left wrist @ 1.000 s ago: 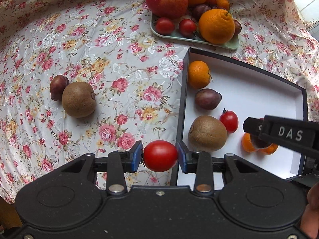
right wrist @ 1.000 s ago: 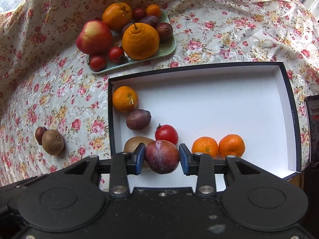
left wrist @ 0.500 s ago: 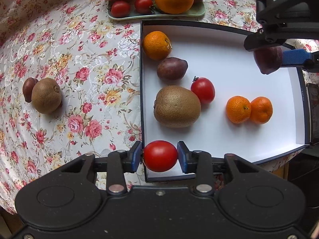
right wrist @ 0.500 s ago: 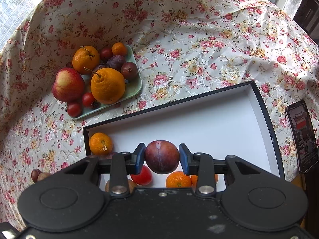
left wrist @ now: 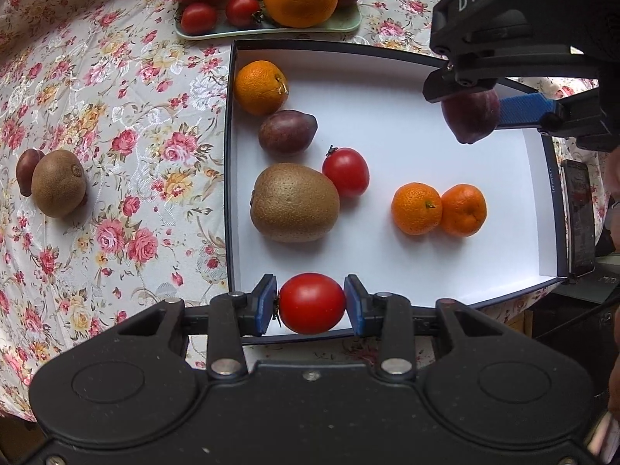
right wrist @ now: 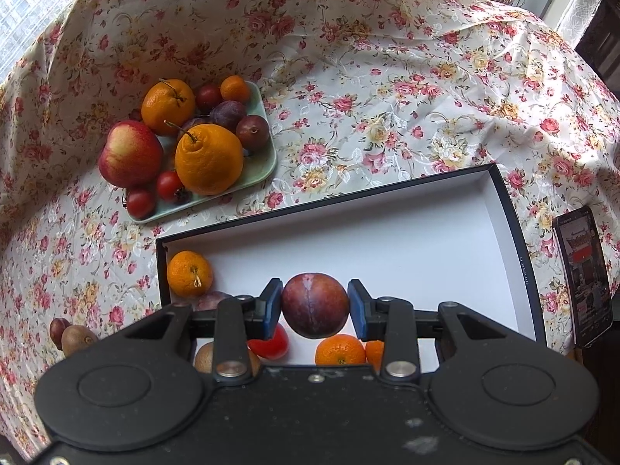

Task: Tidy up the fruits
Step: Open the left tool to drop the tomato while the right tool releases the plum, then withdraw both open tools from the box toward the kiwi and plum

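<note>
My left gripper (left wrist: 311,304) is shut on a red tomato (left wrist: 312,303), held above the near edge of the white box (left wrist: 387,77). My right gripper (right wrist: 314,305) is shut on a dark purple plum (right wrist: 314,304) over the box's far right part; that plum (left wrist: 470,115) and gripper also show in the left wrist view. Lying in the box are a mandarin (left wrist: 260,87), a plum (left wrist: 286,131), a kiwi (left wrist: 293,202), a tomato (left wrist: 346,171) and two mandarins (left wrist: 438,209).
A green plate (right wrist: 259,166) behind the box holds an apple (right wrist: 130,153), big oranges, tomatoes and plums. A kiwi (left wrist: 58,183) and a small plum (left wrist: 25,170) lie on the floral cloth to the left. A phone (right wrist: 583,275) lies right of the box.
The left gripper has carried the tomato from beside the box's left wall to over its near edge. The right gripper has moved with the plum toward the box's far right.
</note>
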